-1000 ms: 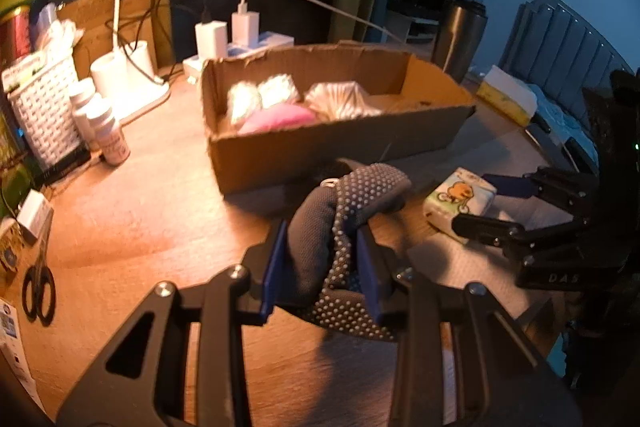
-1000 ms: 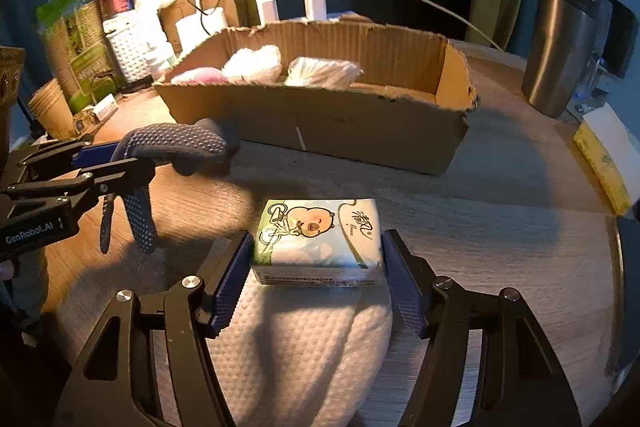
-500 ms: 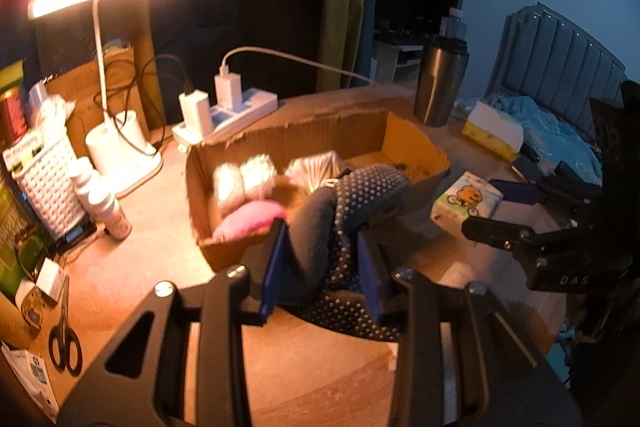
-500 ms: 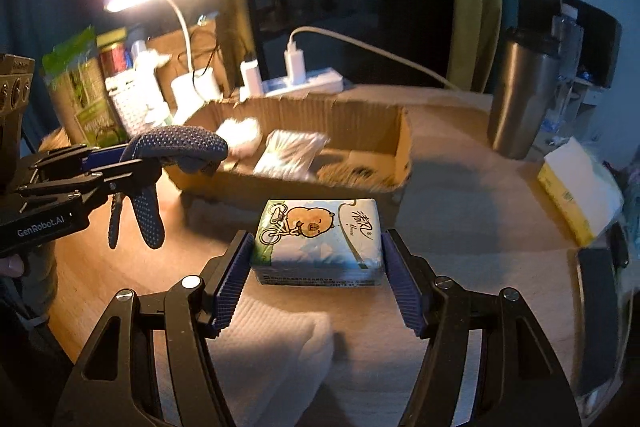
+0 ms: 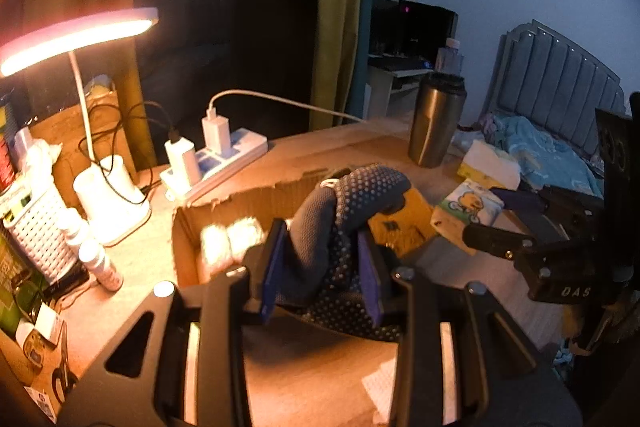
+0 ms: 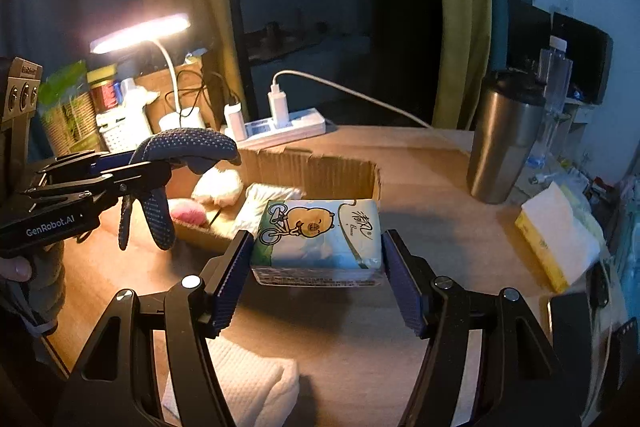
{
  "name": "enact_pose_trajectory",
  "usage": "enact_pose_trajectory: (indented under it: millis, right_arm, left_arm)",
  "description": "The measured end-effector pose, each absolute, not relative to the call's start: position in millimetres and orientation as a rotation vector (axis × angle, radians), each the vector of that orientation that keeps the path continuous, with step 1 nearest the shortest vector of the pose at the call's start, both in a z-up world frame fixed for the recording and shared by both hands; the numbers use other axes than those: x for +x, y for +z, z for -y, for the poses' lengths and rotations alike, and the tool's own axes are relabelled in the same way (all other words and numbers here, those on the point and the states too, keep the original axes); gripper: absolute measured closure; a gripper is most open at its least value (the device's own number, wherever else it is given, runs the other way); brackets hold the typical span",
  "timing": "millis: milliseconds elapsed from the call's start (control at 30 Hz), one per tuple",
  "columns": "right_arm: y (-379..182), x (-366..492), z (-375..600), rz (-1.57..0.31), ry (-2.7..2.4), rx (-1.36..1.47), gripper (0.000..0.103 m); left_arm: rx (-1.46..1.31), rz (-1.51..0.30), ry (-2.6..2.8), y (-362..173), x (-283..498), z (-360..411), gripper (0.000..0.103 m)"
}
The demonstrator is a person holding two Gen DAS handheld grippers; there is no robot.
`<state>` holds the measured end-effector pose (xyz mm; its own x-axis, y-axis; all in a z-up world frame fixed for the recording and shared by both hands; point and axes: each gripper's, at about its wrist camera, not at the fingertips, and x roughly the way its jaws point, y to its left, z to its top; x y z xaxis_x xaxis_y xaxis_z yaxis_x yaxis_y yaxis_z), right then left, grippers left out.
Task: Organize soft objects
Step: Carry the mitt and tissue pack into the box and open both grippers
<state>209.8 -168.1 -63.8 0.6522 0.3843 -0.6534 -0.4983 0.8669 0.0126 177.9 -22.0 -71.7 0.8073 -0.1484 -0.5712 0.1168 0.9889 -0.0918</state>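
Both tools raised, left tool (image 5: 322,267) clamping glove (image 5: 344,227), right tool (image 6: 318,281) clamping tissue pack (image 6: 318,239), "GenRobot.AI"

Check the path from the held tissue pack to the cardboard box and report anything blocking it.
Nothing visible blocks it. The tissue pack, clamped in the right hand-held gripper, is off the table in front of the box. The left hand-held gripper with the glove is off to the side. The box's right part looks free.
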Motion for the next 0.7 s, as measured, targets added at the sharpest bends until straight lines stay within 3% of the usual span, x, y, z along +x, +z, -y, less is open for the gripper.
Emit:
enact_pose_trajectory:
  millis: [700]
  right_arm:
    - [-69, 265, 143, -0.715, 0.495, -0.178, 0.034]
  left_arm:
    - [-0.124, -0.654, -0.015, -105, 229, -31, 0.068]
